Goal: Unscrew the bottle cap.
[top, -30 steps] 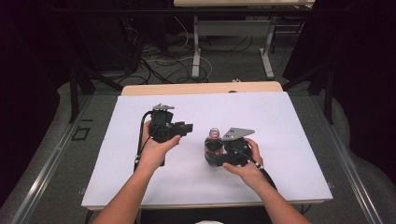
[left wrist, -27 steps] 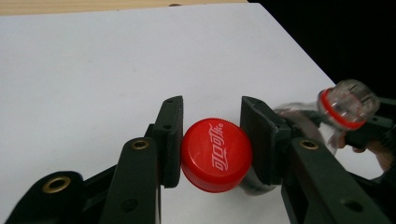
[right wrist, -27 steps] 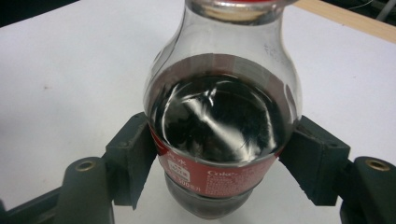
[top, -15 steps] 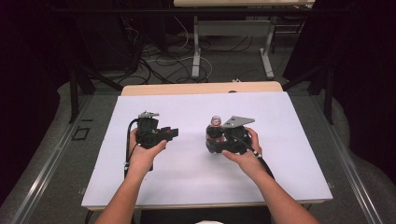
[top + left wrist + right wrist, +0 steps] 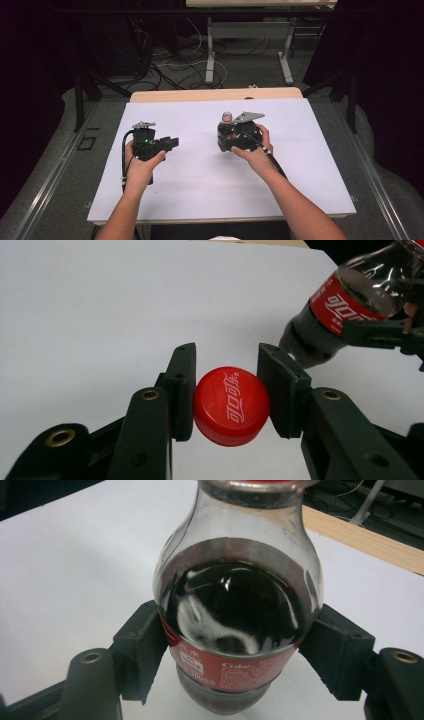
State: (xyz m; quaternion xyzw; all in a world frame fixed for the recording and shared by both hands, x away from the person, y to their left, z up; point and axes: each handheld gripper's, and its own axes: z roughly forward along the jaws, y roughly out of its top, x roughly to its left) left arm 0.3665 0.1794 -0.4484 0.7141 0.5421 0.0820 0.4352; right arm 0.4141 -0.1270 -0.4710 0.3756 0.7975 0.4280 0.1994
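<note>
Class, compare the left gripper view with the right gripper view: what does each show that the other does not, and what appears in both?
Left gripper view alone: the red cap clamped in the left claw, off the bottle. Right gripper view alone: the right claw gripping the bottle at its label, dark cola inside, and the wooden table edge beyond. Both: the cola bottle and the white table cover.

Left gripper (image 5: pixel 170 144) and right gripper (image 5: pixel 235 135) well apart, fingers (image 5: pixel 182 390) clamped.

bottle (image 5: pixel 235 610) mouth cropped, its label (image 5: pixel 225 667) print blurred
</note>
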